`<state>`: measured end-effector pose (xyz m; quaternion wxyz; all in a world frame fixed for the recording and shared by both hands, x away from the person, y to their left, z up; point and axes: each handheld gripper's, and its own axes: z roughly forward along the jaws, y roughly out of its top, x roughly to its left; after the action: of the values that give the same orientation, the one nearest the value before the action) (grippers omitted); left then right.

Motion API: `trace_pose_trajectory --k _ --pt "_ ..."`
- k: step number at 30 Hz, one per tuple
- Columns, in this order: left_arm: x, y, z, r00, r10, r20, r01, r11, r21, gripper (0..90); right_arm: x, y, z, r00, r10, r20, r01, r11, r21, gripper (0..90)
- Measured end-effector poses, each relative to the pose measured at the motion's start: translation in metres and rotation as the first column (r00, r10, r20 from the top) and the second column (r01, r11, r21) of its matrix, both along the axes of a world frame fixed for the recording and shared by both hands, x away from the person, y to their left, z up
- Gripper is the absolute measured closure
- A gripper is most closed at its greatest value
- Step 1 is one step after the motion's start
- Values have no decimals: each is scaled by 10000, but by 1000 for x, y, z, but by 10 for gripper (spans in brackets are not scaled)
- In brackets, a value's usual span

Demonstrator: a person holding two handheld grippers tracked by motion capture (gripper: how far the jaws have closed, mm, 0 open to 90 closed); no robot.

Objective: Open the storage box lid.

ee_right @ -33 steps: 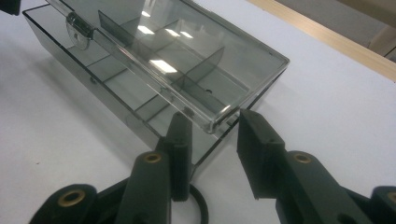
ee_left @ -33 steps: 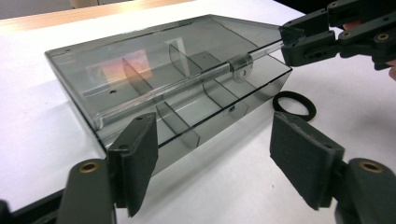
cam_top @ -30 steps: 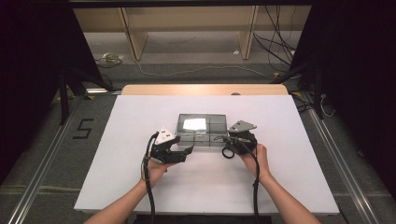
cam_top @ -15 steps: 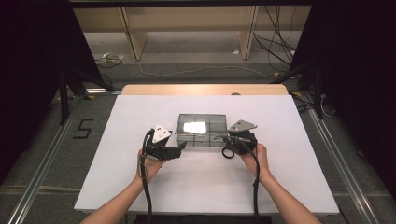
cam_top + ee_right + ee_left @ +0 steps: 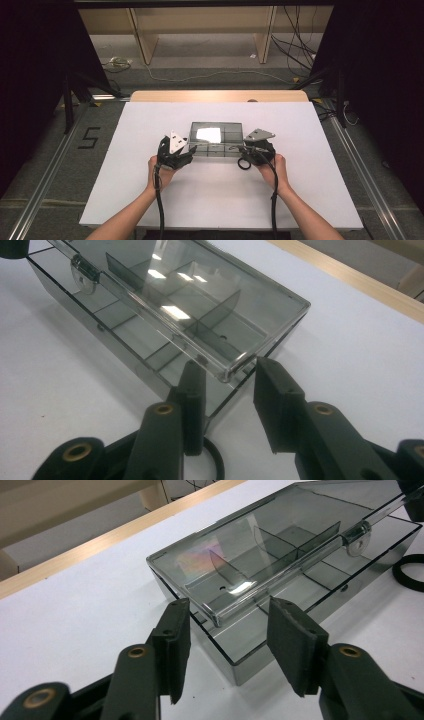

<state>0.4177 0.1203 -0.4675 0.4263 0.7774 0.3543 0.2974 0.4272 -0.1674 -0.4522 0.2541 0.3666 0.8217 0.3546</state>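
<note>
A smoky see-through compartment box (image 5: 216, 135) lies shut in the middle of the white table (image 5: 125, 165). My left gripper (image 5: 191, 150) is at its front left corner. In the left gripper view the lid's corner (image 5: 216, 620) sits between the jaws of the left gripper (image 5: 230, 605). They have just been closing, and a gap still shows at the right pad (image 5: 292, 645). My right gripper (image 5: 240, 149) is at the front right corner. In the right gripper view the right gripper (image 5: 229, 365) has both pads against the lid's corner (image 5: 231, 371).
A black rubber ring (image 5: 244, 163) lies on the table by the right gripper, under its jaws (image 5: 212, 460), and shows far right in the left gripper view (image 5: 410, 572). A wooden strip (image 5: 220, 96) borders the table's far edge. Floor rails run along both sides.
The left gripper has shifted slightly toward the box's front left corner. The right hand and the box have stayed put.
</note>
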Motion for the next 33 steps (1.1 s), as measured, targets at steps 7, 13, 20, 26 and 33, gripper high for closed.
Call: trace_pose_trajectory --k 7,13,20,26,33 --pt "1 1 -2 9992 -77 384 68 9997 225 554 0 0 0 10000 29 19 -29 10000 -8 669" --pt "2 0 -5 9982 -83 599 59 9991 411 554 0 0 0 10000 31 21 -31 10000 -11 669" --pt "3 -2 -7 9966 -134 819 98 9990 444 597 0 0 1 10000 8 55 -7 10000 -65 674" --pt "3 -2 -7 9954 -142 948 103 9991 418 604 0 -1 2 9998 7 211 -6 10000 -91 647" --pt "3 -1 -5 9942 -205 1052 163 9991 404 608 0 -3 3 9994 -45 331 49 9999 -124 645"
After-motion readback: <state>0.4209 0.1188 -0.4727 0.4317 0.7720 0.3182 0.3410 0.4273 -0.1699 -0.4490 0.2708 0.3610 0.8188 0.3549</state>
